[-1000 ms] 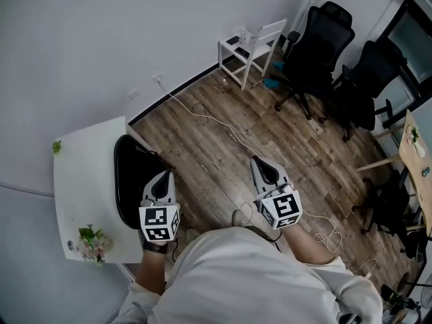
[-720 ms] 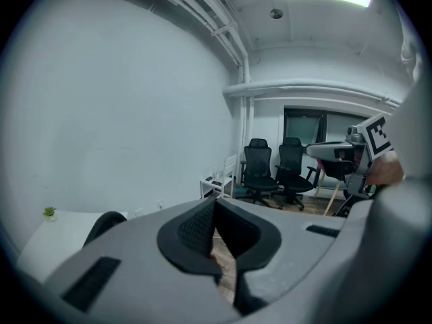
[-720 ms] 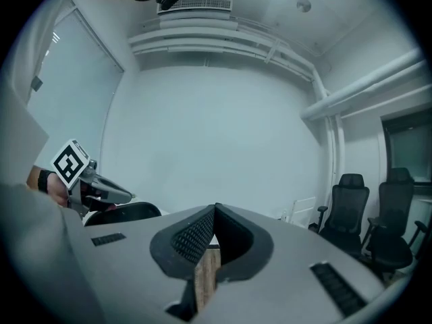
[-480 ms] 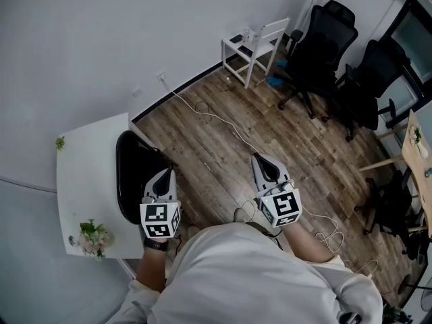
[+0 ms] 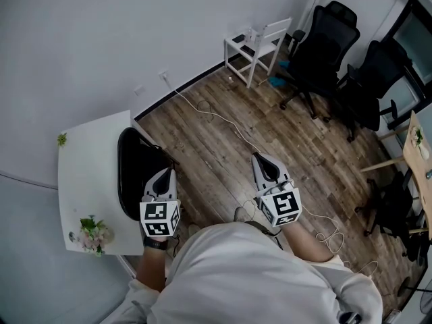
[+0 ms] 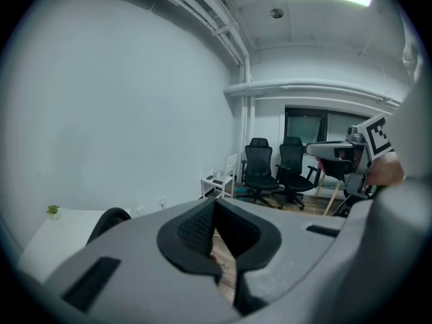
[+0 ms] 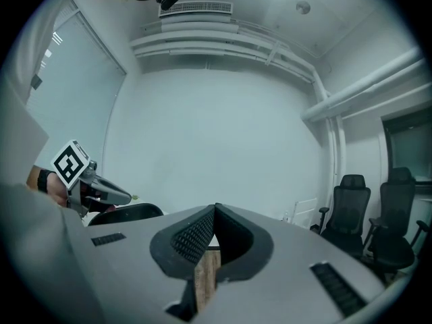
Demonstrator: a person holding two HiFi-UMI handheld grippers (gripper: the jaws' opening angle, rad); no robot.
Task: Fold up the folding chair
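Left hand-held gripper [image 5: 165,175] and right hand-held gripper [image 5: 260,162] closed tight, empty, near black chair [image 5: 133,171]. Open jaws before reaching; take seat edge squarely, clear of counter [image 5: 88,174].

black chair [image 5: 131,174]: partly hidden by left gripper [image 5: 165,174] | wooden table [image 5: 412,166]: cut off right

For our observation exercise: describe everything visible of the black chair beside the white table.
Seen from above, the black chair is a dark, rounded oblong panel with a glossy rim. It stands on the wooden floor against the white table, ahead of the shut left gripper, which does not hold it. Folded or not is unclear.
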